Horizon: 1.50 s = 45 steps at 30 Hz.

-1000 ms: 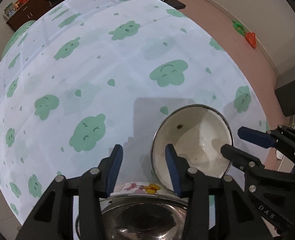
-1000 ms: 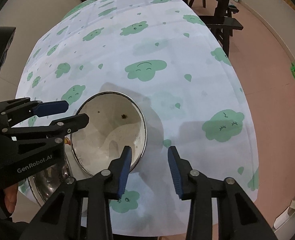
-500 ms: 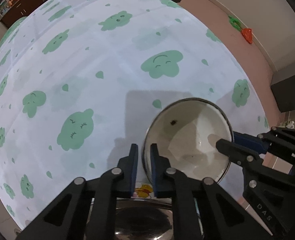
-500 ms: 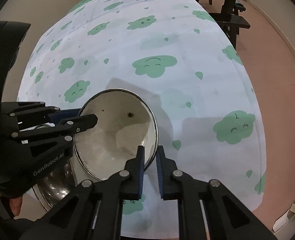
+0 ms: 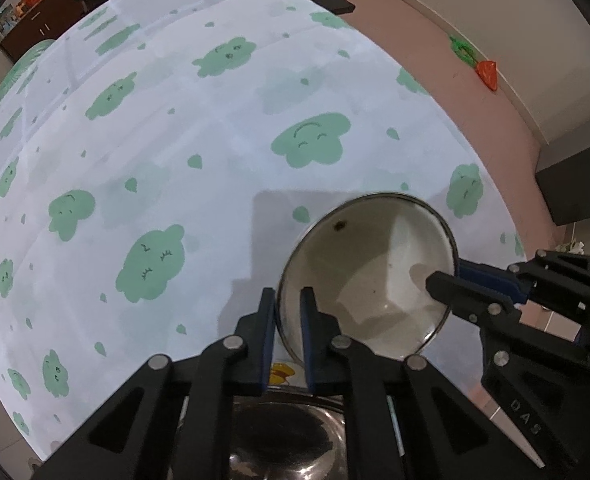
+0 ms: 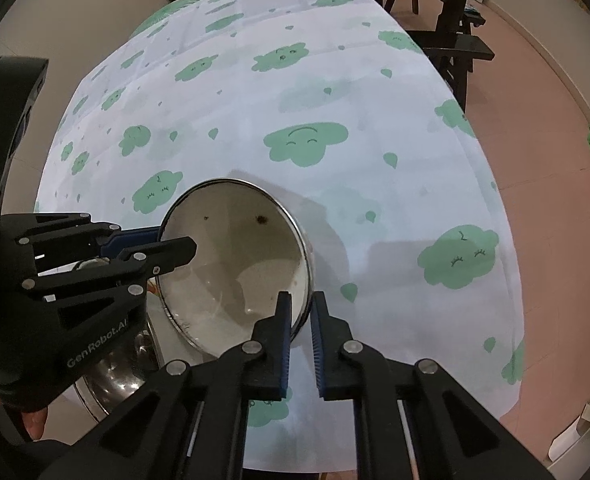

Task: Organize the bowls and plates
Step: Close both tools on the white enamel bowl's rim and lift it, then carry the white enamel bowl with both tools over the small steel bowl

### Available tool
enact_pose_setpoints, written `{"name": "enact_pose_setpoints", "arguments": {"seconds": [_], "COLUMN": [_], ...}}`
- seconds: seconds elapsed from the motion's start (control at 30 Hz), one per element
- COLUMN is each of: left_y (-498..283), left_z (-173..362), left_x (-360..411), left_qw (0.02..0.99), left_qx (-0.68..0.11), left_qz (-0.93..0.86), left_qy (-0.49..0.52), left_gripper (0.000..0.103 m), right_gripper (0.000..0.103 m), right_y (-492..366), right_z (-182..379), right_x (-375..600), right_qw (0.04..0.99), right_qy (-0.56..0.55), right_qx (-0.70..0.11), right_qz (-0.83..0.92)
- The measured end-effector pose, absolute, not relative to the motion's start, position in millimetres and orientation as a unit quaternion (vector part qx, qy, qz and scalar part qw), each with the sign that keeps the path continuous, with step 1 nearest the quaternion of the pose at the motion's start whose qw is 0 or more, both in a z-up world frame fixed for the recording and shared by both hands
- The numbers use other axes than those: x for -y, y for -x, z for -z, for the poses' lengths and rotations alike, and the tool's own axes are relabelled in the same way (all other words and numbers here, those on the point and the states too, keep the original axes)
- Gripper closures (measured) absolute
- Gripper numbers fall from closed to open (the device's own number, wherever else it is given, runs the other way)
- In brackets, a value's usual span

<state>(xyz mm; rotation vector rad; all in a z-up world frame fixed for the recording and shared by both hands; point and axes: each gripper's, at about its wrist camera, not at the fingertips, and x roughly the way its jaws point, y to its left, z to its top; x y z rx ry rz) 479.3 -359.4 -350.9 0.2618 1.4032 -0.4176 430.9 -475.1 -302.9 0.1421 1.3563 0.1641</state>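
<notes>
A white enamel bowl (image 5: 375,272) with a dark rim and a few dark specks is held tilted above the table. My left gripper (image 5: 288,304) is shut on its near-left rim. My right gripper (image 6: 301,308) is shut on the opposite rim; the bowl also shows in the right wrist view (image 6: 235,264). Each gripper shows in the other's view, the right one (image 5: 451,276) at the bowl's right edge and the left one (image 6: 167,240) at its left edge. A shiny steel bowl (image 5: 283,440) sits under my left gripper and also shows in the right wrist view (image 6: 111,368).
The table (image 5: 175,140) wears a white cloth with green cloud prints. A dish edge with a yellow cartoon print (image 5: 281,374) peeks out beside the steel bowl. Dark chairs (image 6: 443,32) stand at the far side. The table's right edge drops to a pink floor (image 6: 555,240).
Both grippers went from open to shut on the white bowl's rim, then lifted and tilted it. The bowl now sits higher and more upright in both views.
</notes>
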Motion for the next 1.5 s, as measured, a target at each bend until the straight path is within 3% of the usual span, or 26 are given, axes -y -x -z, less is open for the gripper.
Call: {"name": "enact_pose_setpoints", "arguments": {"seconds": [1.5], "left_y": [-450], "left_z": [272], "left_x": [317], "left_qw": [0.781], "left_qx": [-0.59], "left_qz": [0.179], "left_qy": [-0.098], "left_gripper": [0.094], "right_gripper": [0.092], "right_y": [-414], "right_z": [226], "right_x": [441], "right_qw": [0.804], "right_qy": [-0.04], "right_qx": [-0.586], "right_qz": [-0.097]}}
